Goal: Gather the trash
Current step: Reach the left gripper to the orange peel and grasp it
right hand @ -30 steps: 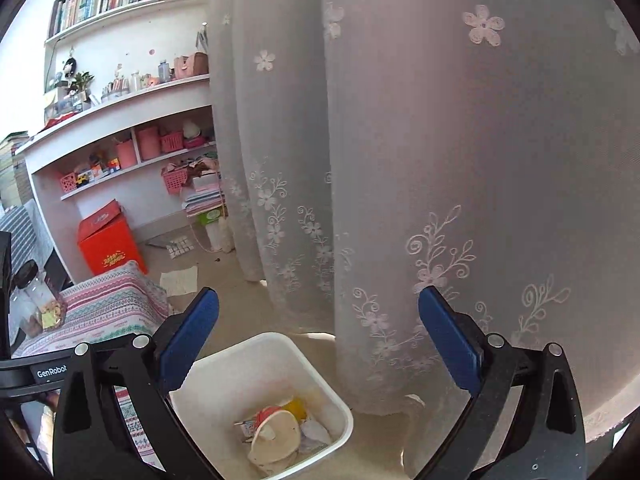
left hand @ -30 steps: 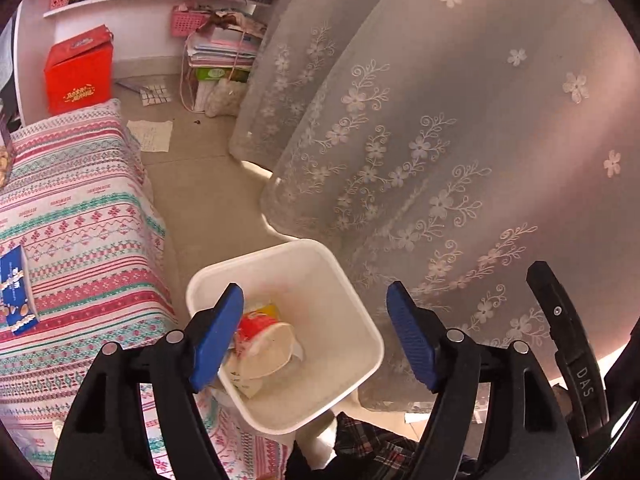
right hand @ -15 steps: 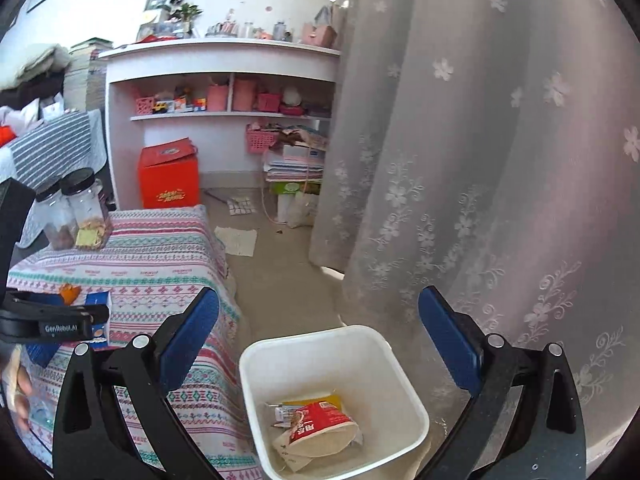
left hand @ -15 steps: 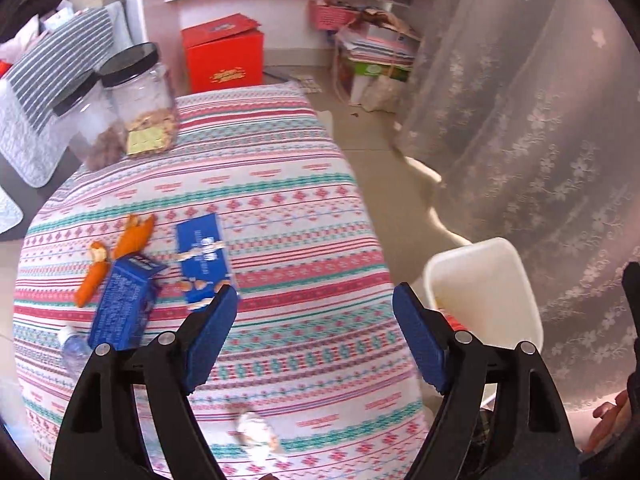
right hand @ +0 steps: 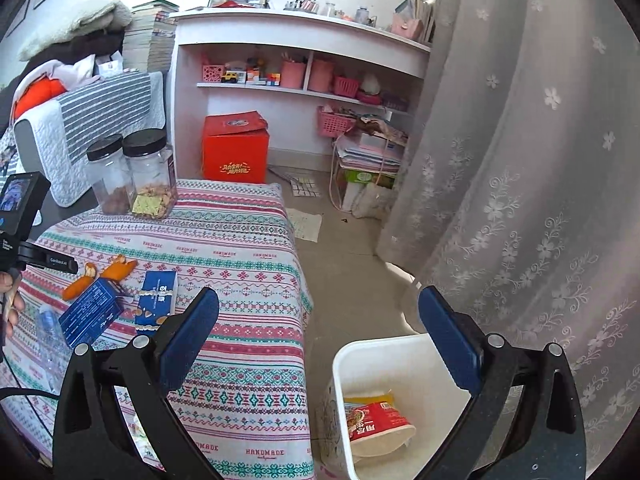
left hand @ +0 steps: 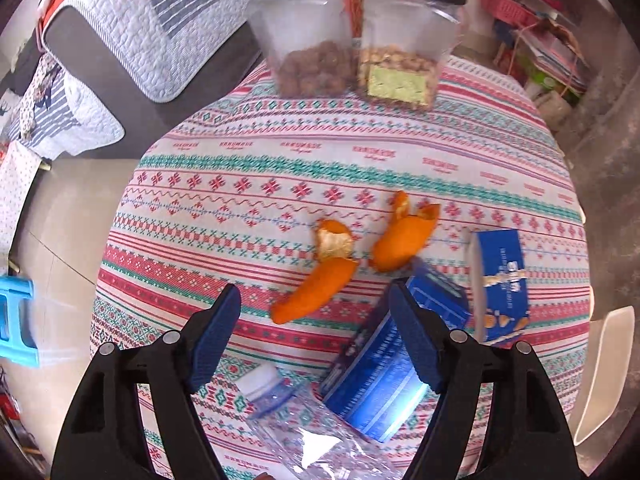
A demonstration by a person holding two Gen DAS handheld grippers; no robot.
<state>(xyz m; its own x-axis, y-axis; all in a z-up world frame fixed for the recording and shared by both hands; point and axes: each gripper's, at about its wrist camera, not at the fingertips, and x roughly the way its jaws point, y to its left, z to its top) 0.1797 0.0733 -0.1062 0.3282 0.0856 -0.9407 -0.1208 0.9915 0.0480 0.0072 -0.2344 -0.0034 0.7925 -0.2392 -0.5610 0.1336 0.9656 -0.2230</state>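
On the striped tablecloth (left hand: pixel 280 168) lie two orange peels (left hand: pixel 320 276) (left hand: pixel 404 236), two blue cartons (left hand: pixel 380 376) (left hand: pixel 500 280) and a clear plastic bottle (left hand: pixel 304 428) with a white cap. My left gripper (left hand: pixel 316 320) points down over them, its jaws closing with nothing pressed between them; the longer peel lies just beyond the fingertips. My right gripper (right hand: pixel 320 340) stands open and empty above the gap between the table and the white bin (right hand: pixel 400 400). In the bin lies a red noodle cup (right hand: pixel 376 424). The peels (right hand: pixel 100 272) and cartons (right hand: pixel 92 312) also show in the right wrist view.
Two black-lidded jars (left hand: pixel 348 28) of snacks stand at the table's far edge. A grey sofa with quilted covers (left hand: pixel 132 28) lies beyond. A lace curtain (right hand: pixel 540 160) hangs right of the bin. A red box (right hand: pixel 236 148) and white shelves (right hand: pixel 300 60) stand at the wall.
The left gripper swung from over the bin to above the table's trash and tilted downward. The right gripper turned left, bringing the table and jars into its view.
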